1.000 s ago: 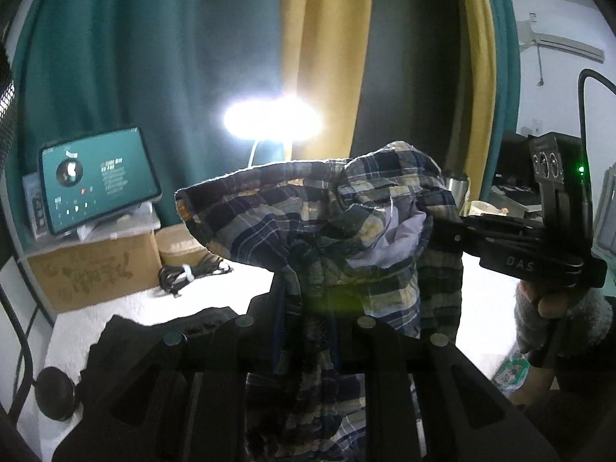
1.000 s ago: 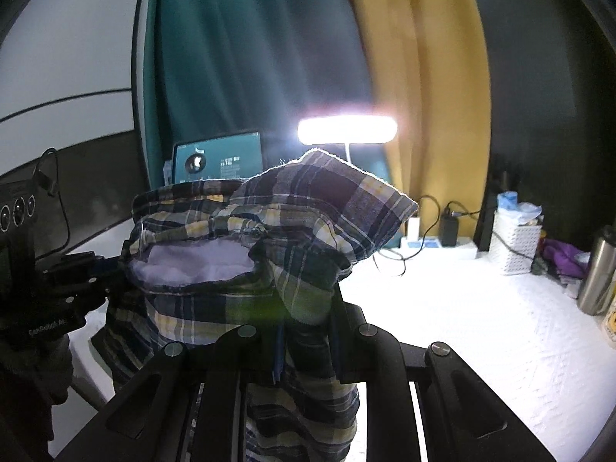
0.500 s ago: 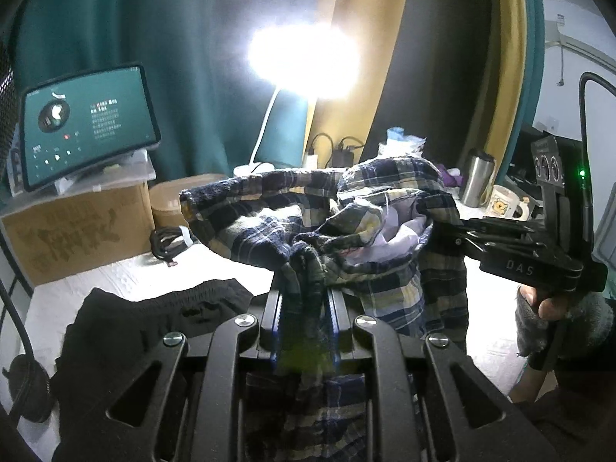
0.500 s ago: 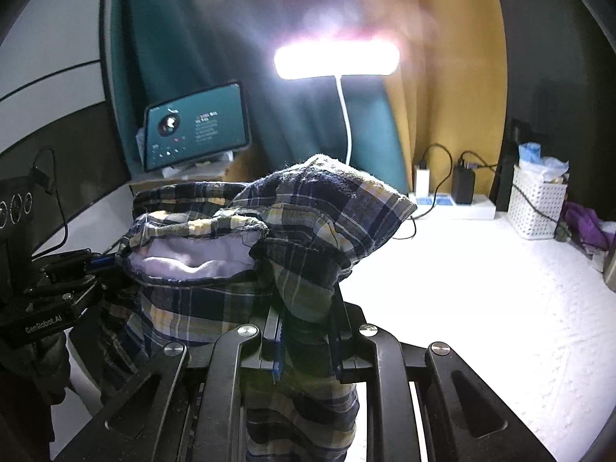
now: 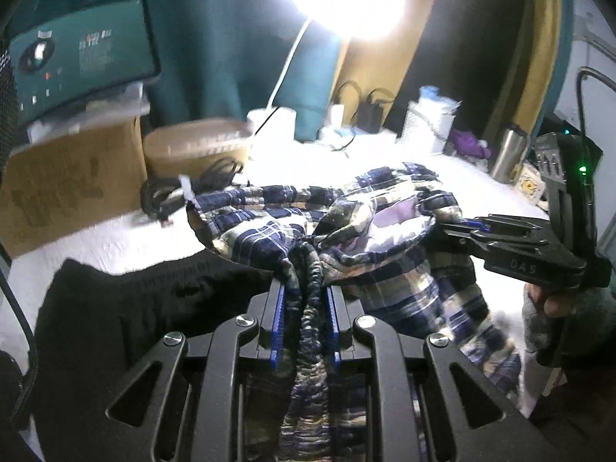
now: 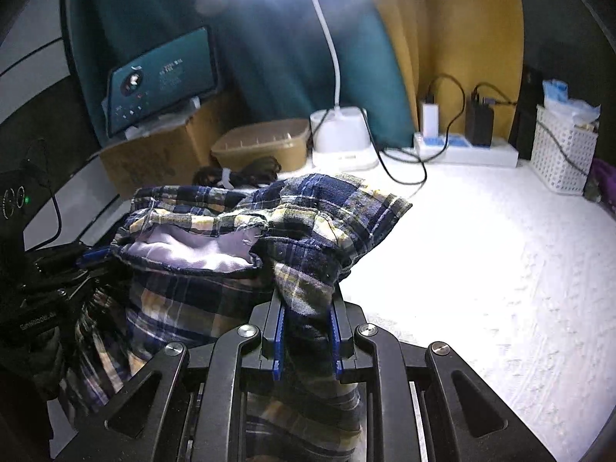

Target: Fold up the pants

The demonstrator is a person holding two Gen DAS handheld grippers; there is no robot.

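Blue, yellow and white plaid pants [image 5: 269, 227] hang between both grippers above the white table [image 5: 115, 238], their pale lining showing at the waistband. My left gripper [image 5: 304, 288] is shut on a bunched fold of the plaid pants, blue pads pressed on both sides. The right gripper [image 5: 446, 227] shows at the right of that view, a gloved hand [image 5: 558, 308] holding it. In the right wrist view my right gripper [image 6: 306, 300] is shut on the plaid pants [image 6: 308, 208] too. The left gripper [image 6: 92, 258] is at the left edge there. The legs hang out of sight below.
A black garment [image 5: 115, 308] lies on the table under the left gripper. At the back stand a cardboard box [image 6: 154, 161] with a tablet [image 6: 161, 81], a tan tray [image 6: 261, 146], coiled cable [image 6: 238, 173], a lamp [image 6: 338, 142], a power strip [image 6: 466, 150], a white basket [image 6: 562, 154] and a steel flask [image 5: 508, 154].
Both grippers have come down and tilted towards the table with the plaid pants still held. The table and the black garment now fill more of both views; the lamp has risen to the top edge.
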